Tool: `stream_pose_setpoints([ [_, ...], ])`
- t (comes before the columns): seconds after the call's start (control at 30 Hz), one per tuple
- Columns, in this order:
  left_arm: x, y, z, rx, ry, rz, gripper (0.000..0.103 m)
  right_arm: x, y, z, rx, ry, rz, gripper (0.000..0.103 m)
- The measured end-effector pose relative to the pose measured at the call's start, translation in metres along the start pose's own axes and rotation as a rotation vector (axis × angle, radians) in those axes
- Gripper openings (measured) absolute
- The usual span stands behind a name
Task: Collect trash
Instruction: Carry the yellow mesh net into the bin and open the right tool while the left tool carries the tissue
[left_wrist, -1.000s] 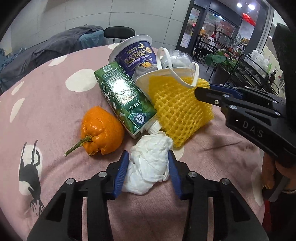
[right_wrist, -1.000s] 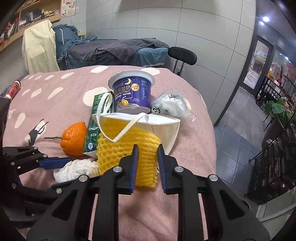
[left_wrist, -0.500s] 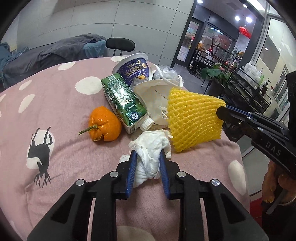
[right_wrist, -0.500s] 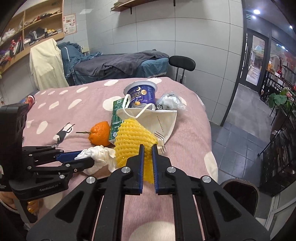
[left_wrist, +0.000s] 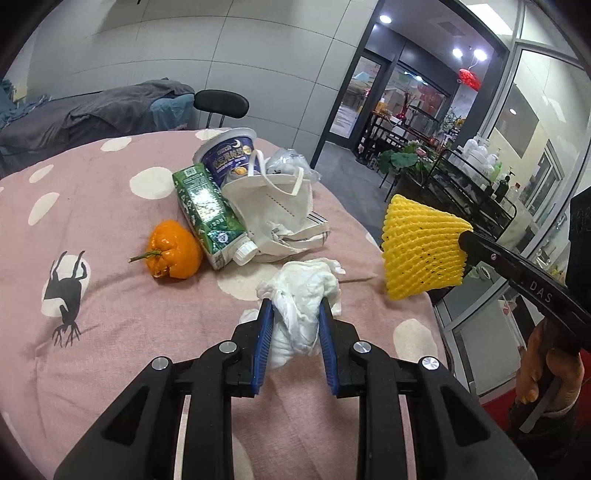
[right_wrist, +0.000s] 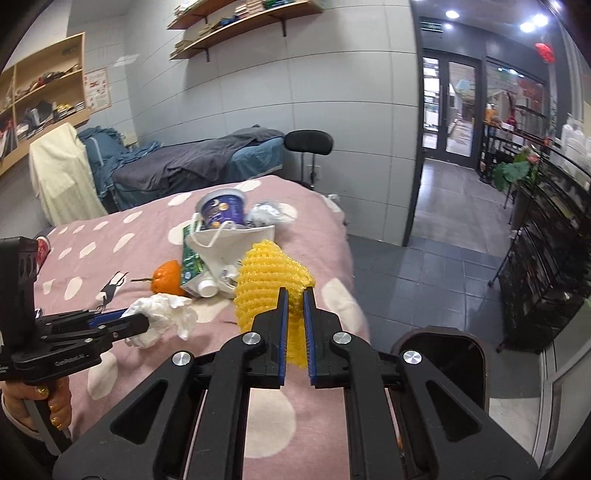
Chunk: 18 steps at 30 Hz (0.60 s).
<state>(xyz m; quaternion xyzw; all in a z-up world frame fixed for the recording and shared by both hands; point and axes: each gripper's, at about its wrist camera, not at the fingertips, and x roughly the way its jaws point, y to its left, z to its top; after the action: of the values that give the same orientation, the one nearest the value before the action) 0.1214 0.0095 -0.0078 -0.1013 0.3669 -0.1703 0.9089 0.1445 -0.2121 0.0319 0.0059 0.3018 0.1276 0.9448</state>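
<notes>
My left gripper (left_wrist: 295, 321) has its fingers closed on the white tissue (left_wrist: 301, 295), lifted off the pink bed (left_wrist: 110, 206). My right gripper (right_wrist: 295, 317) pinches the yellow foam net (right_wrist: 269, 273) narrowly, near the dark bin (right_wrist: 443, 354).

The left gripper (left_wrist: 295, 325) now pinches the white tissue (left_wrist: 301, 295) and lifts it; the right gripper (right_wrist: 294, 314) carries the yellow foam net (right_wrist: 269, 280) off the face mask (left_wrist: 273, 206).

Crumpled paper tissue (left_wrist: 301, 295), yellow foam net (left_wrist: 421, 251), matt cloth (left_wrist: 110, 206).
</notes>
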Motion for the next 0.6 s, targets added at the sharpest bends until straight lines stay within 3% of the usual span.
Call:
stream_pose_setpoints([
  [0.4,0.007,-0.053,0.005,0.081,-0.022,-0.105,0.025,-0.027,-0.077,-0.023,0.132,-0.012,-0.173,0.009],
  [0.6,0.019,-0.089,0.005,0.147,-0.012,-0.154,0.025,-0.019,-0.122,-0.049,0.205,0.049,-0.295,0.009],
])
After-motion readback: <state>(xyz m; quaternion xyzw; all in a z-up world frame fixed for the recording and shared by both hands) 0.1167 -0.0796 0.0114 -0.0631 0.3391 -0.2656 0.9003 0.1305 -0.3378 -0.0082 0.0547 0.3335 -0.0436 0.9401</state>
